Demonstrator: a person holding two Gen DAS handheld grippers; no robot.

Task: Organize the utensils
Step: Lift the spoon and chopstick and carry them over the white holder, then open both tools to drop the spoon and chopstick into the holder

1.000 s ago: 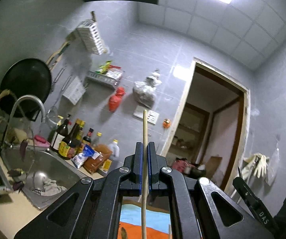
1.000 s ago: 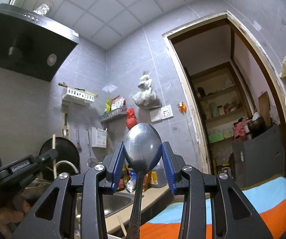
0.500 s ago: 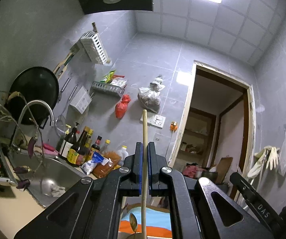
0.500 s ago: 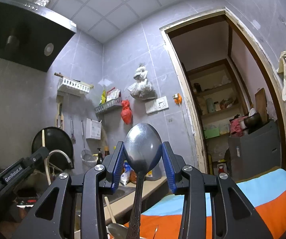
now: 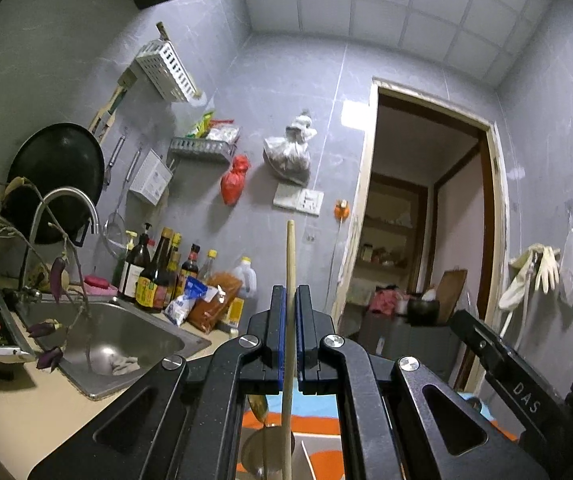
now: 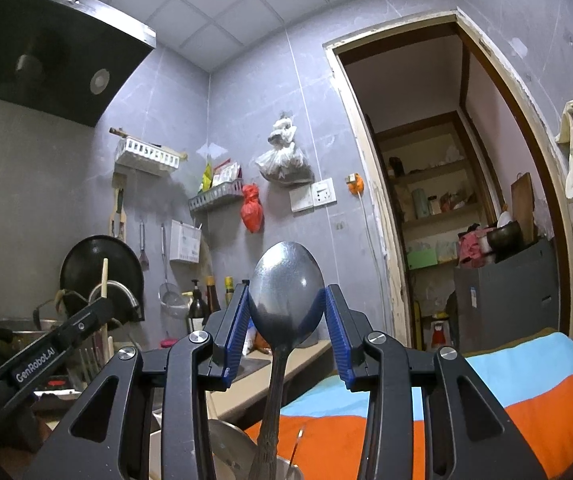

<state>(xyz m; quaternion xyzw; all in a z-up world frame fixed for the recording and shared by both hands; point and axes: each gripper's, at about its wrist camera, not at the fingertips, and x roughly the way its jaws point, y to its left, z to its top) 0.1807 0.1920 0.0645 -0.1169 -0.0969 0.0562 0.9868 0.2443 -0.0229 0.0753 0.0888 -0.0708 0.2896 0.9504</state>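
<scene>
Chopstick (image 5: 289, 280) pale, upright; spoon (image 6: 286, 288) dull grey.

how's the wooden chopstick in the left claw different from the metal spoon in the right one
The pale wooden chopstick is a thin straight rod; the dull grey metal spoon has a broad oval bowl on a narrow handle. The left claw has its blue pads nearly together on the chopstick, while the right claw stands wider, gripping the edges of the spoon's bowl. The chopstick's tip reaches well past the pads; the bowl only slightly. Both stand upright, each clamped.

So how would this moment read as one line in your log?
left gripper: shut on chopstick | right gripper: shut on spoon | both upright
</scene>
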